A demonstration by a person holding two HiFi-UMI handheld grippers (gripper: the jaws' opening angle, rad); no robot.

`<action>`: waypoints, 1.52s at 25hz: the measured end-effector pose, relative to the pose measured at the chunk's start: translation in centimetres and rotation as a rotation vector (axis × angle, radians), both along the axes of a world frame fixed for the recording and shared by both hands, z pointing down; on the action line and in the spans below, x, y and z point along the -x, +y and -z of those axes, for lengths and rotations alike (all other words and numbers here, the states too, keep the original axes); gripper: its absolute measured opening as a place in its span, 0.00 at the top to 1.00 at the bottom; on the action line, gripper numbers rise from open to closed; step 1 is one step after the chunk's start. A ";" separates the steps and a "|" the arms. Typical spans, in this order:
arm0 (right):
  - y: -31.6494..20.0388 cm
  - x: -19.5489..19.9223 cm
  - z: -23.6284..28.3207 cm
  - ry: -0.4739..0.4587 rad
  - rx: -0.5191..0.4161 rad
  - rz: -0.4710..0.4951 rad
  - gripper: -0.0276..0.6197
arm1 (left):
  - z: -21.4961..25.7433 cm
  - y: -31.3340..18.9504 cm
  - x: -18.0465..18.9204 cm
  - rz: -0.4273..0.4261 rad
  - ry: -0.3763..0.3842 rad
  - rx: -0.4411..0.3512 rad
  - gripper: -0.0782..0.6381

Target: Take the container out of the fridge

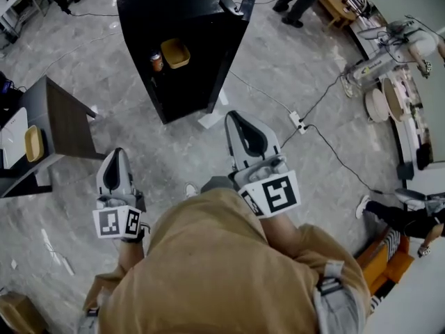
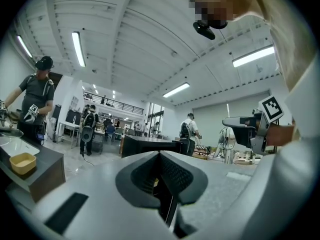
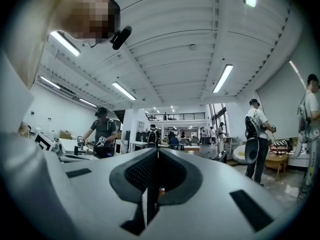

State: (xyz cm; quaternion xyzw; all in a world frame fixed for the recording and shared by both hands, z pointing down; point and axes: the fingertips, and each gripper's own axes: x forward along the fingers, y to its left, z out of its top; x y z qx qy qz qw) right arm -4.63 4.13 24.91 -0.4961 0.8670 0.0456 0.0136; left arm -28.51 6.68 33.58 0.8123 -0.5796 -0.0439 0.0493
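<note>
A black fridge (image 1: 188,40) stands on the floor ahead with its door (image 1: 240,26) swung open. On its shelf sit a yellow container (image 1: 175,53) and, just left of it, a small can (image 1: 156,62). My left gripper (image 1: 115,157) is held low at the left, well short of the fridge. My right gripper (image 1: 233,117) reaches further forward, its tips just short of the fridge's foot. Both have their jaws together and hold nothing. In the left gripper view the fridge (image 2: 147,145) shows beyond the shut left gripper (image 2: 160,154). The right gripper (image 3: 156,151) shows shut too.
A dark table (image 1: 62,120) stands at the left with a yellow bowl (image 1: 33,142) on it. A power strip (image 1: 299,122) and its cable lie on the floor at the right. A white sheet (image 1: 211,120) lies by the fridge's foot. People stand around the room.
</note>
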 end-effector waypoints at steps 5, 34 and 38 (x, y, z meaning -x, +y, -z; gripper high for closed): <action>0.1 1.3 1.2 -0.035 -0.017 0.016 0.95 | 0.8 0.8 0.6 0.009 -0.004 -0.010 0.89; -11.8 -5.2 0.6 -0.054 0.005 0.086 0.95 | 2.8 -11.8 -8.3 -0.033 -0.056 -0.061 0.89; -14.7 -6.6 0.7 -0.061 0.016 0.102 0.95 | 2.5 -15.0 -9.5 -0.029 -0.029 -0.024 0.89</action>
